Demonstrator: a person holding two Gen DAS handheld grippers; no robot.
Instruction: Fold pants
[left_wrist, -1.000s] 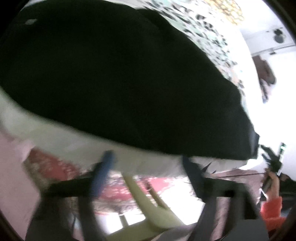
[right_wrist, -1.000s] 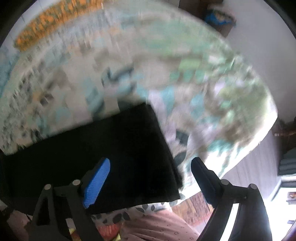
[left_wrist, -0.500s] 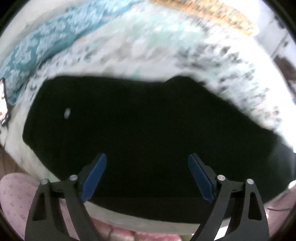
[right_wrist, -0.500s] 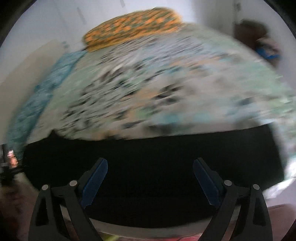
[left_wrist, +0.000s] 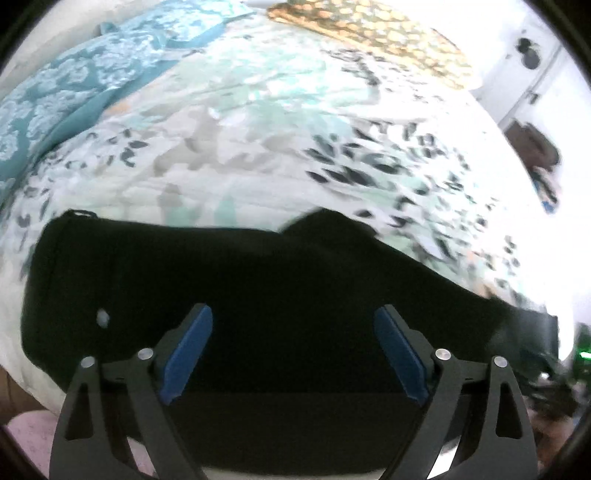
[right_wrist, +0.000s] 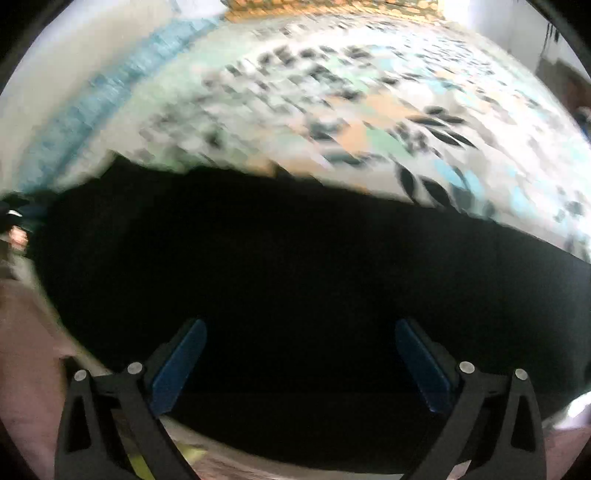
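Black pants (left_wrist: 258, 280) lie stretched lengthwise along the near edge of the bed, with a small pale spot (left_wrist: 102, 317) towards their left end. My left gripper (left_wrist: 293, 314) hovers over them, pointing steeply down, open, with nothing between its blue pads. In the right wrist view the same pants (right_wrist: 295, 258) fill the lower half of the picture. My right gripper (right_wrist: 300, 326) hangs above them with its jaws opening wide and only flat cloth below them. I cannot tell whether either gripper touches the fabric.
The pants rest on a leaf-patterned quilt (left_wrist: 258, 147) covering the bed. A teal patterned blanket (left_wrist: 74, 85) lies at the far left and an orange patterned pillow (left_wrist: 369, 33) at the head. Pink clothing (left_wrist: 26, 435) shows at the near bed edge.
The left view swung up from the bed's edge and floor onto the pants. The right gripper moved from the pants' end to over their length, rolled level, and its jaws spread wider.
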